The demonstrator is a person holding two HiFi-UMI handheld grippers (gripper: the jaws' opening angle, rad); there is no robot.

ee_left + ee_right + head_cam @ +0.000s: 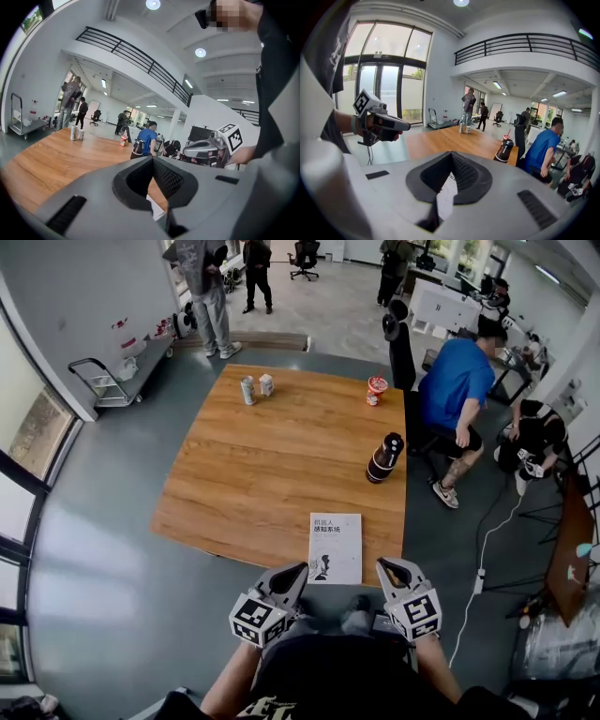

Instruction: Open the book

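Table edge (234,529): closed book (335,547) between left tongs (298,570), right tongs (385,565)

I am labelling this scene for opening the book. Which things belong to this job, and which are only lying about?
Job: book, left gripper, right gripper.
Lying about: dark bottle, red cup, silver can, small white container.

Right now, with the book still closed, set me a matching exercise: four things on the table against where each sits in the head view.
Things:
1. book
2. dark bottle
3. red cup
4. silver can

Places on the table:
A. far edge, toward the left
B. near edge
C. right side, about midway
D. far edge, toward the right

Pairs: 1-B, 2-C, 3-D, 4-A
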